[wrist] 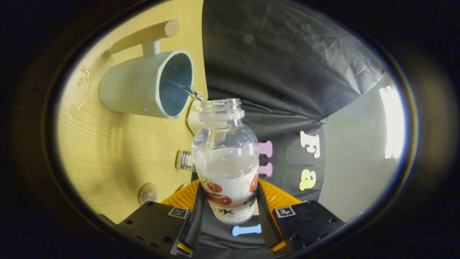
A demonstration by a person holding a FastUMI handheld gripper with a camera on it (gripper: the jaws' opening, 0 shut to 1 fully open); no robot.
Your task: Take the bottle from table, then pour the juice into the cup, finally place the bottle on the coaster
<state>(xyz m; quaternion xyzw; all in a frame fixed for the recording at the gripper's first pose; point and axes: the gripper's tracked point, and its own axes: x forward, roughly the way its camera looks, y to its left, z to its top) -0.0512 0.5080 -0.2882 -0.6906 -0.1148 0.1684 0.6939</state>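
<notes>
My gripper [230,207] is shut on a clear plastic bottle [226,158] with a cherry label, one finger pressing on each side of its lower body. The bottle has no cap and is about half full of clear liquid. The whole view is rolled, so the wooden table [118,151] stands like a wall beside the bottle. A pale cup [143,88] with a wooden stick handle [147,34] sits on it just beyond the bottle's mouth. A thin stream [190,91] runs from the mouth into the cup. A small round wooden disc [147,193] lies on the table near my fingers.
A clear ribbed cap [185,160] lies on the table beside the bottle. A cream hexagonal piece [193,120] shows partly behind the bottle's neck. Spilled drops [83,84] glisten on the wood past the cup's base. The black booth cloth [280,64] hangs beyond the table edge.
</notes>
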